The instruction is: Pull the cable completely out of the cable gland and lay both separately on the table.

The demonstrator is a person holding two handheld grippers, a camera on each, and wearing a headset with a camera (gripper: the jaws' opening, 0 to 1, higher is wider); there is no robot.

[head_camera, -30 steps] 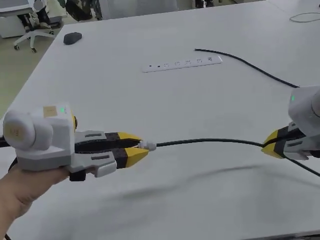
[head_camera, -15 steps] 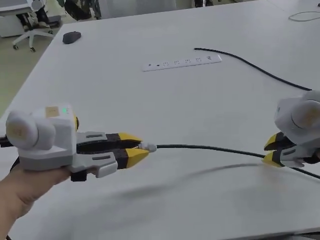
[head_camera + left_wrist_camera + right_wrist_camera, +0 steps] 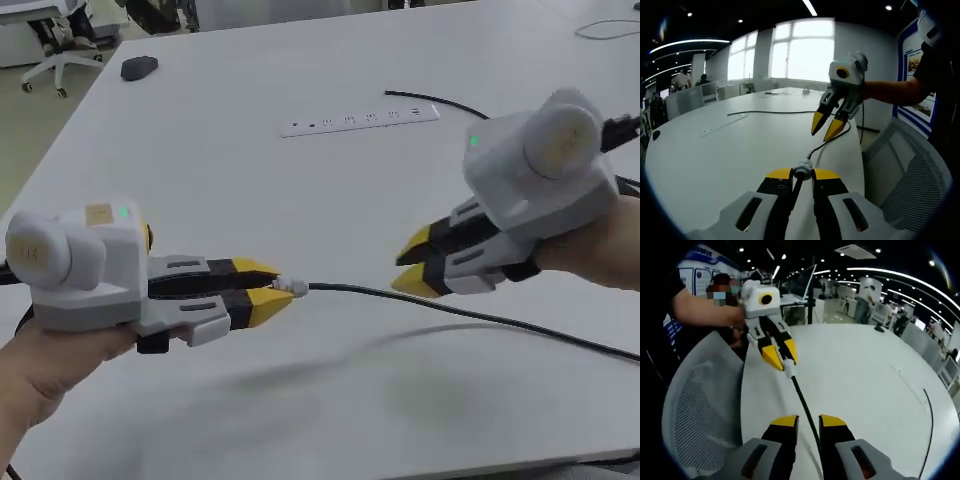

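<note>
Head view: a wide white bench (image 3: 200, 170) stands in an open office, with one swivel chair (image 3: 60, 50) on the floor past its far left corner. On the bench lie one white power strip (image 3: 360, 123), one dark computer mouse (image 3: 138, 68) and one loose black lead (image 3: 440, 100) beside the strip. Two grippers are held over the near edge. The left gripper (image 3: 280, 285) has its fingers pressed together on one pale cable gland (image 3: 291, 287), which pokes out past the tips. One black cable (image 3: 480, 315) leaves the gland and runs right, off the frame. The right gripper (image 3: 400, 272) hangs just above that cable, its fingers parted and gripping nothing.

Left gripper view: large windows (image 3: 800, 50) light the room beyond the bench (image 3: 715, 160). The gland (image 3: 802, 170) sits clamped between two yellow-tipped fingers (image 3: 780, 173). The cable (image 3: 820, 147) rises from it toward the right gripper (image 3: 823, 132), whose fingers are spread, tips near the cable.

Right gripper view: ceiling lights (image 3: 900, 275) run overhead and one mesh chair back (image 3: 695, 405) is at left. The cable (image 3: 802, 395) runs from the gland (image 3: 790, 371), held at the left gripper's (image 3: 782, 360) tips, down through the open gap between this gripper's fingers (image 3: 782, 421). Whether it touches them cannot be told.
</note>
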